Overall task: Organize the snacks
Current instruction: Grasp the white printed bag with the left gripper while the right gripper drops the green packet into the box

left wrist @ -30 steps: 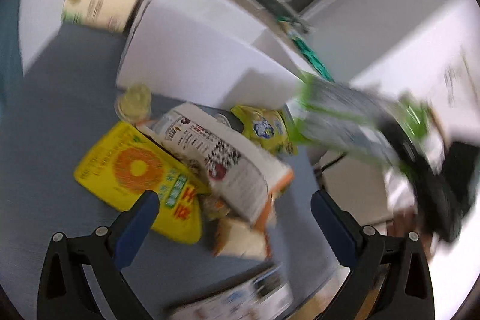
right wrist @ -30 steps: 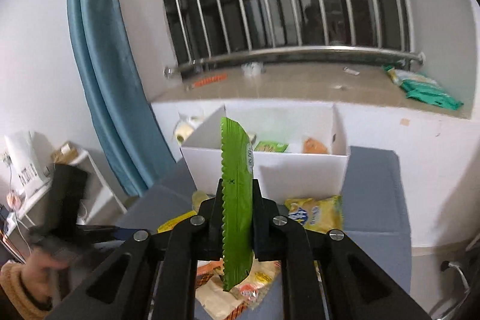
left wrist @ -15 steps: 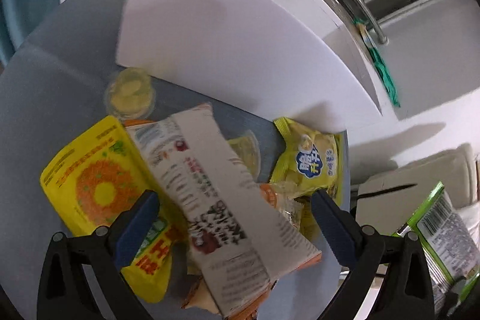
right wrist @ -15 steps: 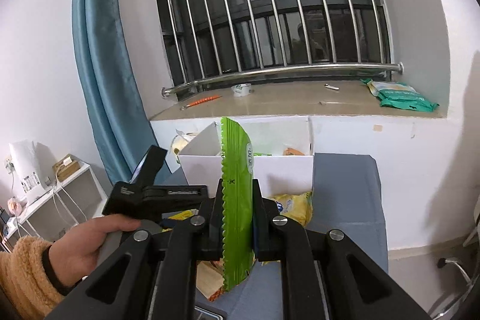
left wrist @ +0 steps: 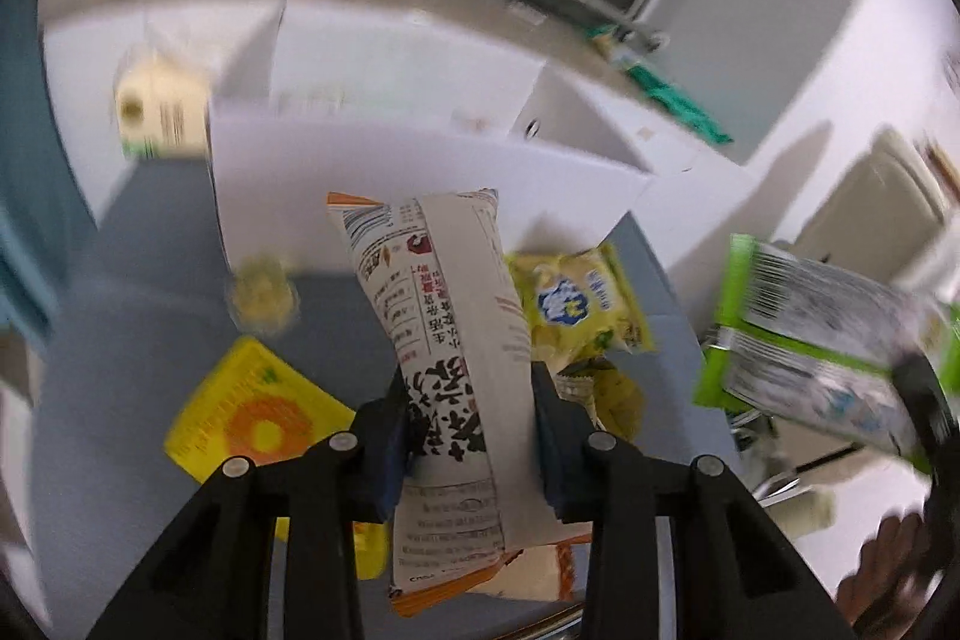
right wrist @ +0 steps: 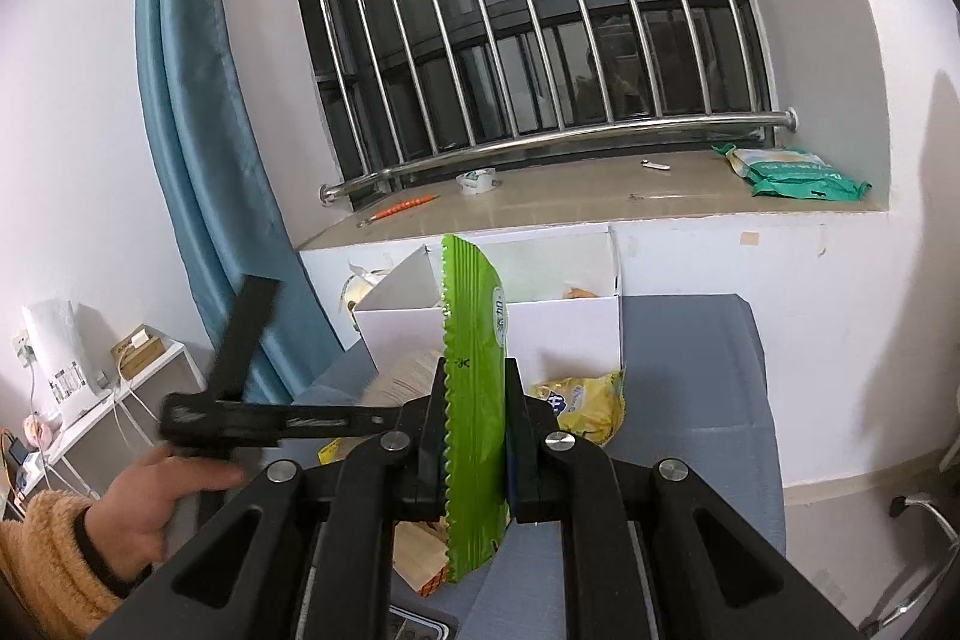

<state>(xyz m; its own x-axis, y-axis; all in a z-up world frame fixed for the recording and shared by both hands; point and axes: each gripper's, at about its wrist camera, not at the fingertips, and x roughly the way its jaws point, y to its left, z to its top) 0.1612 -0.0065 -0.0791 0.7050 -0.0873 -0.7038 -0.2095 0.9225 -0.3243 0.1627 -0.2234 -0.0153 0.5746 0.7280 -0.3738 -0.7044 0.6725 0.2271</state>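
1. A long white-and-orange foil snack bag [left wrist: 447,340] with printed black text stands at centre frame between the closing jaws of the left gripper [left wrist: 471,430], whose pads press its sides.
2. A flat glossy green packet [right wrist: 474,400] with a serrated edge is clamped upright in the right gripper [right wrist: 477,451].
3. A crinkled yellow chip bag [left wrist: 576,304] and a flat yellow pouch [left wrist: 252,412] lie on the grey cloth tabletop [left wrist: 138,316].
4. A white cardboard box [right wrist: 564,328] stands behind, below a barred window [right wrist: 540,28].
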